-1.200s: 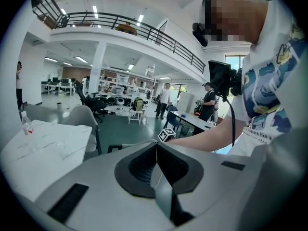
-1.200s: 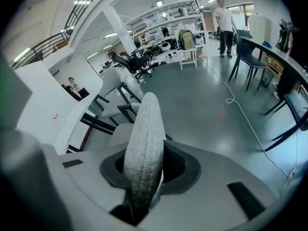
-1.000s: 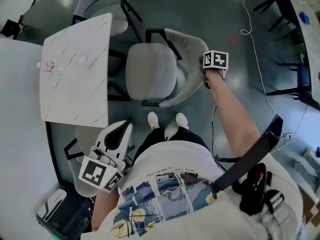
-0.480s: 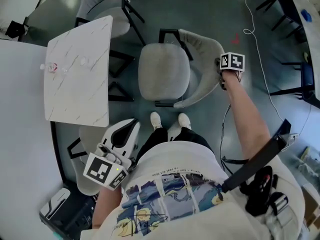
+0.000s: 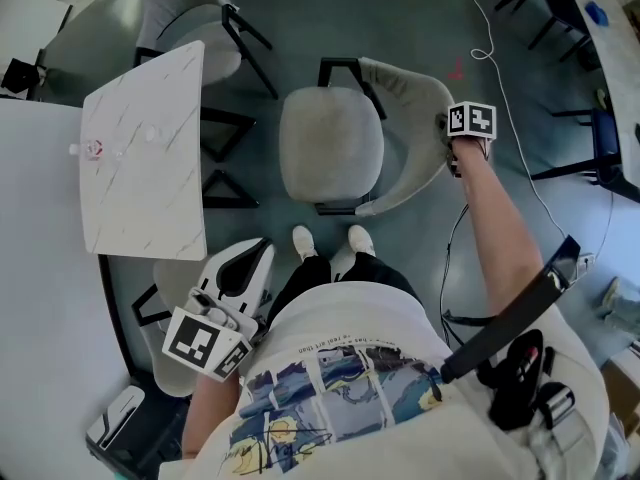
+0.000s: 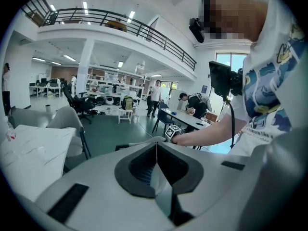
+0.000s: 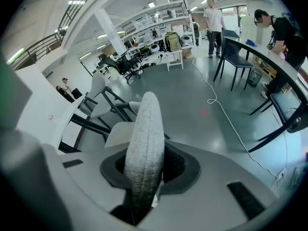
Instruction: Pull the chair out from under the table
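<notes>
The grey upholstered chair (image 5: 330,143) stands on the floor to the right of the white marble table (image 5: 145,158), with a gap between its seat and the table's edge. Its curved backrest (image 5: 415,108) faces right. My right gripper (image 5: 448,130) is shut on the top edge of that backrest (image 7: 144,143), which fills the space between its jaws (image 7: 144,174). My left gripper (image 5: 248,256) hangs by the person's left side, away from the chair. In the left gripper view its jaws (image 6: 156,150) meet in a thin line with nothing between them.
A second grey chair (image 5: 190,18) sits at the table's far side and a third (image 5: 165,288) lies below my left gripper. The person's white shoes (image 5: 330,240) stand just before the chair. A white cable (image 5: 490,53) runs over the floor; dark chairs (image 5: 585,138) stand at the right.
The chair has slid to the right, away from the table, with my right gripper holding its backrest. The gap between seat and table has widened. My left gripper has hardly shifted.
</notes>
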Demonstrator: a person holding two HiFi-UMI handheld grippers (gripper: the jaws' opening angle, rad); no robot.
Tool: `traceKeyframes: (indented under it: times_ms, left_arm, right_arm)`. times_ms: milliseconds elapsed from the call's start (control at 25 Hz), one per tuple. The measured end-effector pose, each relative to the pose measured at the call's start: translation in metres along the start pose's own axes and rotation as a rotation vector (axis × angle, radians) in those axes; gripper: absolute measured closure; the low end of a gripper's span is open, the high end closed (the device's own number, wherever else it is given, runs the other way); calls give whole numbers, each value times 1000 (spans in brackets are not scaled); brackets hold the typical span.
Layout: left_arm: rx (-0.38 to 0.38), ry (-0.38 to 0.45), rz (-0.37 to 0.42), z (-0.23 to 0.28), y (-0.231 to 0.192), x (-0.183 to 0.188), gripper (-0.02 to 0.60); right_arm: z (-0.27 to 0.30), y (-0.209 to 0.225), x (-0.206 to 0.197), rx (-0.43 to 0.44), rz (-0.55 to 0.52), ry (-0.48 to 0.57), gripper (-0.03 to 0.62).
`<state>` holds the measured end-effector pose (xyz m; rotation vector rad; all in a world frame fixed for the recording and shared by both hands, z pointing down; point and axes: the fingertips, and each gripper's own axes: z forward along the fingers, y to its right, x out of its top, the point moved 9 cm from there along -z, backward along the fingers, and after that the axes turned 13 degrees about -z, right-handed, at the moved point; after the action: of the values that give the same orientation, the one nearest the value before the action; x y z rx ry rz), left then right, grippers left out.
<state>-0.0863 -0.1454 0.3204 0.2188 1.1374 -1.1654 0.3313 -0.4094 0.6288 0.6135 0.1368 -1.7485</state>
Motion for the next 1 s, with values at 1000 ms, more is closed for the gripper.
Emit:
traceKeyframes:
  times_ms: [1000]
  left_arm:
    - [6, -2, -6, -1, 28, -14, 571]
  right_arm:
    - [-23, 44, -10, -21, -80, -18, 464]
